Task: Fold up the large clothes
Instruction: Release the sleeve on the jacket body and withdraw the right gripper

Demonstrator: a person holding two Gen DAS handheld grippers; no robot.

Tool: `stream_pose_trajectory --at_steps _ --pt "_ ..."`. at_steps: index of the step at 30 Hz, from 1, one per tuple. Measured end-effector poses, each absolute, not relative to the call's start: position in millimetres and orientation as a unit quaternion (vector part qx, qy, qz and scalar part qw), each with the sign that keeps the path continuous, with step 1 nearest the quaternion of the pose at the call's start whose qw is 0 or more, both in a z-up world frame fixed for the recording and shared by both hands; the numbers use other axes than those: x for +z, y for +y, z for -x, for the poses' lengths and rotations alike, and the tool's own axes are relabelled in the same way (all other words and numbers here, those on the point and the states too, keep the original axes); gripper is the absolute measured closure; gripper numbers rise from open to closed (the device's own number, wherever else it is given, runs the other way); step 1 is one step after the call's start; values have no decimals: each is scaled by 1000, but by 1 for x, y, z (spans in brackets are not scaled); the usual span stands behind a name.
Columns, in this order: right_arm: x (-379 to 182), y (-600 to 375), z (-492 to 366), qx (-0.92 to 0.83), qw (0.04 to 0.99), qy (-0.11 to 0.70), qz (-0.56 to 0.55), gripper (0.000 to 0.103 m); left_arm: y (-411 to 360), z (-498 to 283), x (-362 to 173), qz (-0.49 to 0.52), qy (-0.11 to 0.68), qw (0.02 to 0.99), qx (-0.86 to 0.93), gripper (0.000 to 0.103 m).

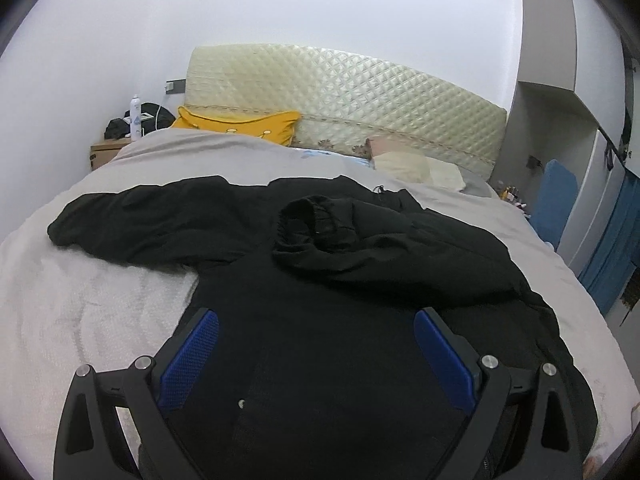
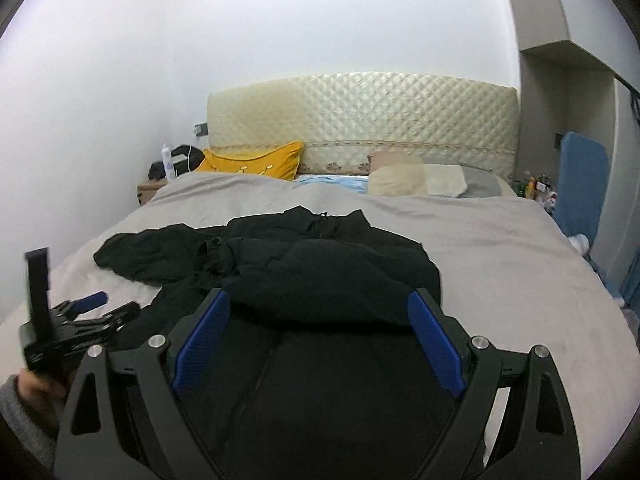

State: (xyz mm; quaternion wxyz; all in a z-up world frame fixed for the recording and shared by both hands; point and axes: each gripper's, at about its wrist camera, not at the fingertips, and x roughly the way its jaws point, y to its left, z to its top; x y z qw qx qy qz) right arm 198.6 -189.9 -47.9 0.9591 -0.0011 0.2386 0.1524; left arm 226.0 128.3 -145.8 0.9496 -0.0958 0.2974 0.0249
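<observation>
On bed (image 1: 100, 320): black jacket (image 1: 320, 280) spread.

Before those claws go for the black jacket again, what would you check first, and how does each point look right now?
1. Right gripper jaws open and empty: ok.
2. Left gripper jaws open and empty: ok.
3. One sleeve folded over the jacket body: ok.
4. Other sleeve folded in: not ok, it lies out on the bedspread.
5. Jacket front flat: cannot tell, too dark.
6. Room to fold, pillow far away: ok.
</observation>
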Motion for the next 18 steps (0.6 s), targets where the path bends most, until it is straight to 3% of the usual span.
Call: stream_pose_trajectory --at_steps 9,18 --pt "-61 -229 -136 124 971 203 -11 8 127 -219 -141 107 286 952 21 3" --pt "-71 -252 -131 105 976 187 -40 0 129 -220 -122 81 292 953 1 4"
